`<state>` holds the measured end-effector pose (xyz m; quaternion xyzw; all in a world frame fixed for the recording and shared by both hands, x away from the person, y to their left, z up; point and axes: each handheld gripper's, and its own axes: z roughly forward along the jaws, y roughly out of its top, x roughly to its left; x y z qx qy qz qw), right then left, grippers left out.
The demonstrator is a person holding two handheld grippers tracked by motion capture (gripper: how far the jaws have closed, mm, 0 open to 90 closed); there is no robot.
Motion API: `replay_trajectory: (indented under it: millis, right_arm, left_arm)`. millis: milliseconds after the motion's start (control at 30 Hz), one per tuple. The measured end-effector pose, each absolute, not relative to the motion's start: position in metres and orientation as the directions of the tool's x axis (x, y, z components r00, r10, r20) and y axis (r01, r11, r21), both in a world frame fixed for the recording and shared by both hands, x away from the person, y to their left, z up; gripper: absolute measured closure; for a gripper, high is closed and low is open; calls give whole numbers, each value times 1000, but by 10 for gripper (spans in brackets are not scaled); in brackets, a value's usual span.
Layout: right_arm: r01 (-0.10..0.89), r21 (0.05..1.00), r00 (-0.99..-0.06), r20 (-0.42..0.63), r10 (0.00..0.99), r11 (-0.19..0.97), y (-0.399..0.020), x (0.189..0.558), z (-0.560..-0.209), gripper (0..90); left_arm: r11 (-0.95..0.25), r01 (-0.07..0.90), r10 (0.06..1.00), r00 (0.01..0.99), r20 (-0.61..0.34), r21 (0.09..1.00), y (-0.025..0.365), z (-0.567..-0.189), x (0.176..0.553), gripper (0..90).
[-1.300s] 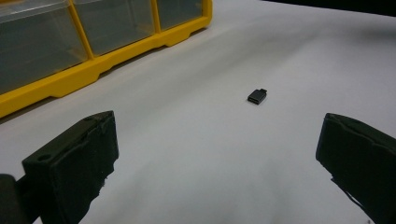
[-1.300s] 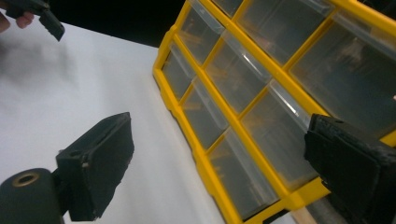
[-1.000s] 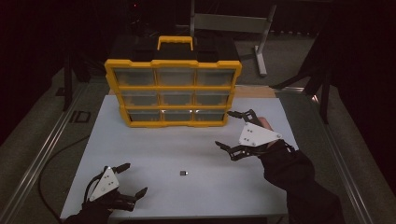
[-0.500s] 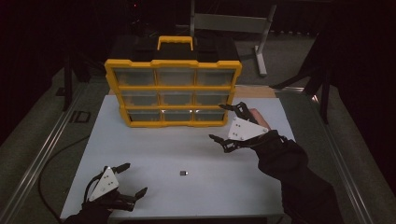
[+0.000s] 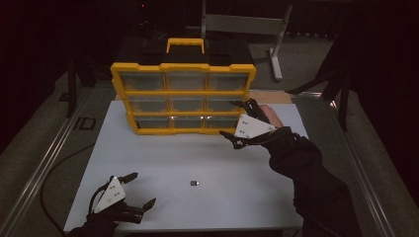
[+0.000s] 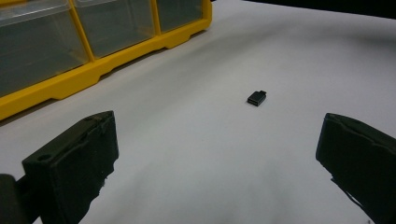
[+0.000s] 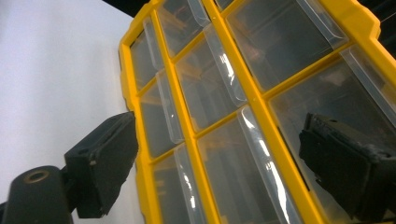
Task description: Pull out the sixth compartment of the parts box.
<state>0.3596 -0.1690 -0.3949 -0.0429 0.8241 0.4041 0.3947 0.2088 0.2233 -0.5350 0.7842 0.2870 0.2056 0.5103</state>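
Jaws of the right gripper (image 5: pixel 237 119) gape wide, holding nothing, at the yellow plastic organizer (image 5: pixel 183 98) with clear boxy drawers. Left gripper (image 5: pixel 141 190) gapes empty too, near a small dark adapter (image 5: pixel 194 183) on the smooth white table (image 5: pixel 237 173).

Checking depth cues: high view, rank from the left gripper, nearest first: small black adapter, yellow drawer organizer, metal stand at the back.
From the left gripper:
1. small black adapter, just to its right on the white table.
2. yellow drawer organizer, at the table's far edge.
3. metal stand, beyond the table, back right.
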Motion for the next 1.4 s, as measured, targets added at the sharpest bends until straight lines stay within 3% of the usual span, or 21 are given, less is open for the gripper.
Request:
replay_trajectory:
  millis: [1000,1100,1333,1400]
  right_arm:
    - [-418,403,-563,-818,116,814,-135,399,-400,213]
    - [-443,312,-520,-853,43,841,-133,404,-402,307]
    - [-449,271,-477,-878,28,851,-130,408,-407,453]
    - [-450,207,-452,-892,-22,869,-129,411,-409,485]
  left_arm:
    - [-307,232,656,754,29,923,224,-534,208,0]
    - [-305,228,659,751,32,925,224,-534,208,0]
    - [-303,230,665,747,32,925,225,-534,208,0]
    - [-303,233,664,748,30,924,225,-534,208,0]
